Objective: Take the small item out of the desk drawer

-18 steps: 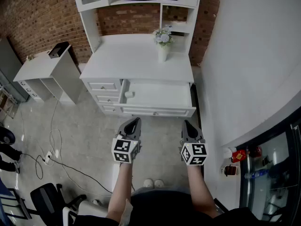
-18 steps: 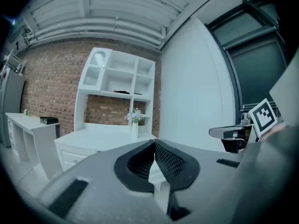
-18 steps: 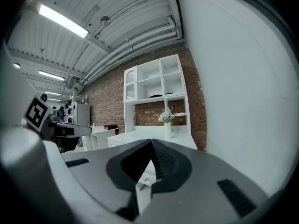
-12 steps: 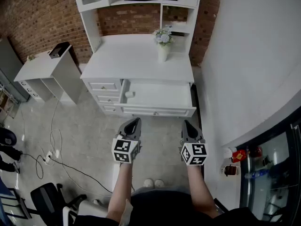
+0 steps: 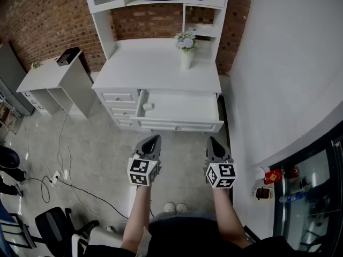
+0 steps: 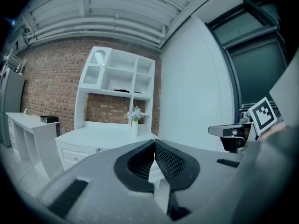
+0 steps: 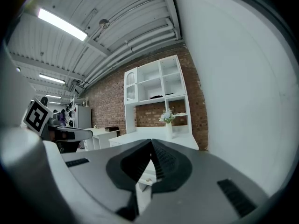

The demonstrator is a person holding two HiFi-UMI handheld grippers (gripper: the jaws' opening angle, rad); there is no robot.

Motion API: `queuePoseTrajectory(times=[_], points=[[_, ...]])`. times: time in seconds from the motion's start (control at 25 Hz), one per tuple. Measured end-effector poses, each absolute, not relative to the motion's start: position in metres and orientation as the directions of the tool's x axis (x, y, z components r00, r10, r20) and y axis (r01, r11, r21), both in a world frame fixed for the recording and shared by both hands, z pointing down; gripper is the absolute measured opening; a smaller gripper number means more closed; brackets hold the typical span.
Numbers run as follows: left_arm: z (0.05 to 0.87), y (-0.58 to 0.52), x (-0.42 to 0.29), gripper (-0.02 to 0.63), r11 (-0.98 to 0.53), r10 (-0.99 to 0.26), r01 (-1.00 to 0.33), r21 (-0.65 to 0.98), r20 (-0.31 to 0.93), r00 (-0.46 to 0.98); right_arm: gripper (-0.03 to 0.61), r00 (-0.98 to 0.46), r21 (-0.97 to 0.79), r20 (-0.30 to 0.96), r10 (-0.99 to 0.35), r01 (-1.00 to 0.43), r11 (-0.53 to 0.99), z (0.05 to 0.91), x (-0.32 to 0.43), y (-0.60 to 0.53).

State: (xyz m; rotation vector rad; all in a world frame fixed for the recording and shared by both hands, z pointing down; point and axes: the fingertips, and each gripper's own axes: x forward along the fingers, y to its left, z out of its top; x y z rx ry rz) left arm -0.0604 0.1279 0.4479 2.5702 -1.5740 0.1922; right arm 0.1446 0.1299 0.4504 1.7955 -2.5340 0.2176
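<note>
White desk (image 5: 155, 68) stands against a brick wall (image 5: 48, 15), its wide drawer (image 5: 185, 108) pulled open. The small item (image 5: 147, 107), white and roundish, lies inside the drawer at its left end, next to the desk's stack of small drawers (image 5: 119, 98). On the desk top, toward the back right, a vase (image 5: 185, 55) of flowers stands upright. Both grippers hover roughly level in front of the desk, well short of the drawer front, side by side and apart. The left gripper (image 5: 155, 137) is clenched, jaws meeting tip to tip with nothing between them. The right gripper (image 5: 211, 140) is likewise closed and empty. Left of the desk stands a low side table (image 5: 45, 74) with a black object (image 5: 67, 56) on it.
</note>
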Motion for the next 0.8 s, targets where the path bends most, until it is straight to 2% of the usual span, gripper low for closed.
queuePoseTrajectory(times=[0.32,0.4,0.52,0.8], points=[[0.445,0.138,-0.051,0.018,-0.508,-0.849,-0.859,0.058,0.131,0.511,-0.002,-0.327,-0.11,0.108,-0.939,-0.943,0.315,0.453,0.145,0.137],[0.446,0.139,-0.049,0.102,-0.518,-0.844,-0.853,0.06,0.13,0.521,-0.002,-0.324,-0.113,0.108,-0.94,-0.943,0.312,0.453,0.145,0.138],[0.446,0.14,-0.051,0.184,-0.523,-0.84,-0.85,0.065,0.128,0.527,-0.002,-0.319,-0.116,0.106,-0.942,-0.944,0.307,0.451,0.142,0.138],[0.439,0.139,-0.067,0.222,-0.527,-0.841,-0.848,0.057,0.11,0.53,-0.002,-0.308,-0.107,0.088,-0.947,-0.949,0.298,0.444,0.131,0.135]])
